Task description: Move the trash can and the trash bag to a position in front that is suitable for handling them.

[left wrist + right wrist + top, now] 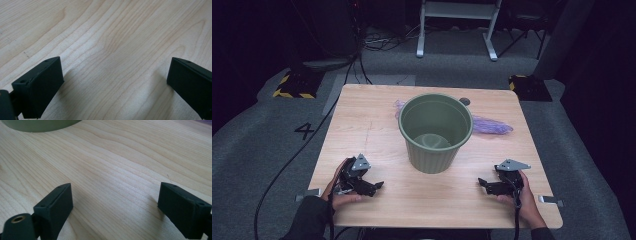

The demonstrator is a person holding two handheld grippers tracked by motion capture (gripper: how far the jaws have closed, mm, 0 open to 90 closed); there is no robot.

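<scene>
An empty green plastic bucket (pixel 435 132) stands upright in the middle of the wooden table (pixel 377 115). Behind it lies a crumpled purple plastic bag (pixel 489 125), partly hidden by the bucket. My left gripper (pixel 374 186) rests low at the front left of the table and points right toward the bucket. In the left gripper view it (pixel 115 66) is open over bare wood. My right gripper (pixel 484 184) sits at the front right and points left. In the right gripper view it (pixel 115 190) is open too, nothing between its jaws, with the bucket's base (pixel 42 125) ahead.
Grey carpet surrounds the table, with a black cable (pixel 292 160) running along the left. Yellow-and-black striped blocks (pixel 294 87) sit at the far corners, and a white stand's legs (pixel 457 30) are behind. Small metal brackets (pixel 551 201) stick out at the table's front corners.
</scene>
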